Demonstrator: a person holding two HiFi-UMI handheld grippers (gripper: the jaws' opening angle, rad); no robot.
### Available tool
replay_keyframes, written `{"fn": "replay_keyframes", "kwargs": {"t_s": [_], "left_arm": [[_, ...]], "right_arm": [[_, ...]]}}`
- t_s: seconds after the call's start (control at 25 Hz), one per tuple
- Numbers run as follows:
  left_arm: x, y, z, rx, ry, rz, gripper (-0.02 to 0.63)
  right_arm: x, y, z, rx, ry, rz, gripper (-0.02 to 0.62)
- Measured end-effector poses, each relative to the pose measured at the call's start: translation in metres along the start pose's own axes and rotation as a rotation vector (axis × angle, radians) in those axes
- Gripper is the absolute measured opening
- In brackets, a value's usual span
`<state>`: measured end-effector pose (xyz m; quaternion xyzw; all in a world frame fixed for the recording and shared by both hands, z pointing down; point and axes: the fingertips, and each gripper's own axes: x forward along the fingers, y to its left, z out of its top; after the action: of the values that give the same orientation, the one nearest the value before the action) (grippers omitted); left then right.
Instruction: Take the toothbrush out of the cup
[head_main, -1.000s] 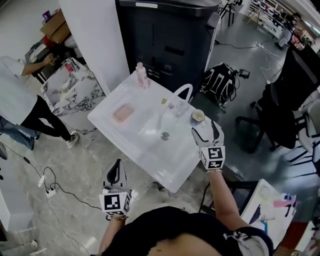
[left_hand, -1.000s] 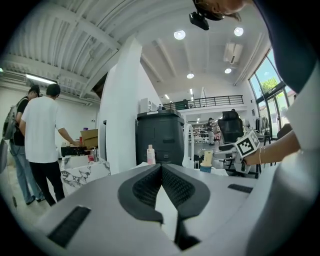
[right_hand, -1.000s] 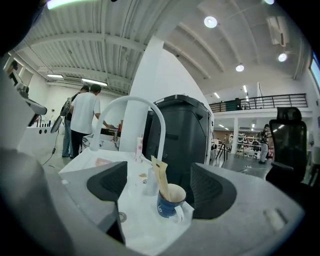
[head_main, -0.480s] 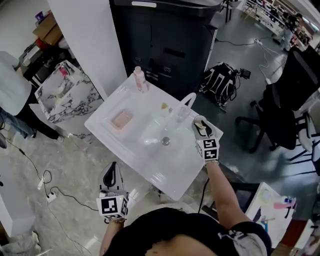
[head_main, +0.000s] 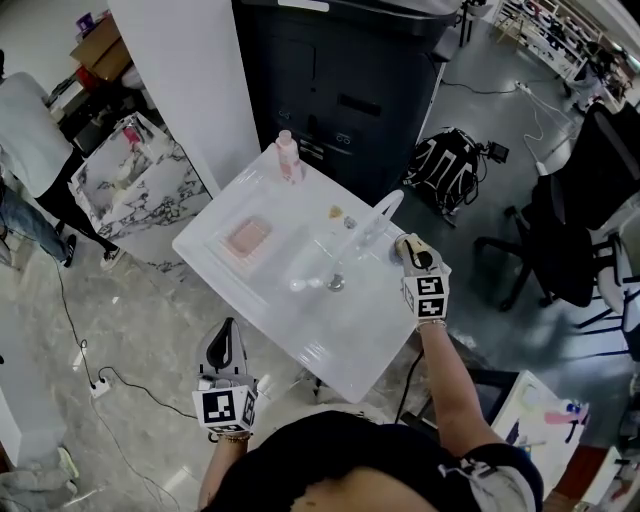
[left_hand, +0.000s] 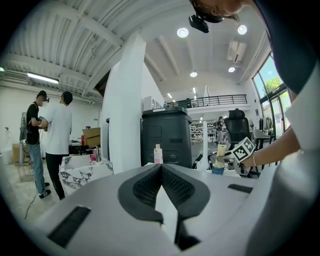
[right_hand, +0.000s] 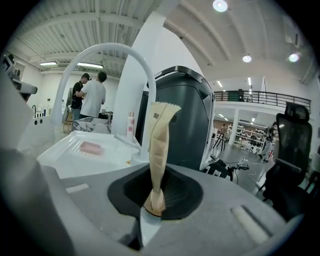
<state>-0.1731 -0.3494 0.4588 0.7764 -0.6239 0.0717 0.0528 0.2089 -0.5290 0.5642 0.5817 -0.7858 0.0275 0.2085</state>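
Observation:
The toothbrush, wrapped in beige paper, stands upright in a blue cup at the right rim of the white sink. My right gripper is closing on the toothbrush, and its pads pinch the lower part of the wrapper. In the head view the right gripper sits over the cup and hides it. My left gripper hangs off the sink's near left corner, away from everything. Its jaws meet with nothing between them.
The sink has a curved white faucet, a pink soap bar and a pink bottle. Behind it stand a black cabinet and a white pillar. A backpack, an office chair and people are around.
My right gripper dropped toward the cup and its jaws went from wide open to pinching the toothbrush. The left gripper barely shifted.

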Motion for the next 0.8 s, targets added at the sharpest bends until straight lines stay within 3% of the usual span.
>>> {"fn": "replay_keyframes", "kwargs": {"t_s": [0.4, 0.8], "left_arm": [[0.003, -0.008, 0.011, 0.011, -0.030, -0.037, 0.002], [-0.001, -0.037, 0.012, 0.032, -0.035, -0.125, 0.002]], "right_arm": [[-0.046, -0.001, 0.054, -0.014, -0.135, -0.024, 0.030], [-0.148, -0.008, 0.111, 0.069, -0.329, -0.094, 0.029]]}}
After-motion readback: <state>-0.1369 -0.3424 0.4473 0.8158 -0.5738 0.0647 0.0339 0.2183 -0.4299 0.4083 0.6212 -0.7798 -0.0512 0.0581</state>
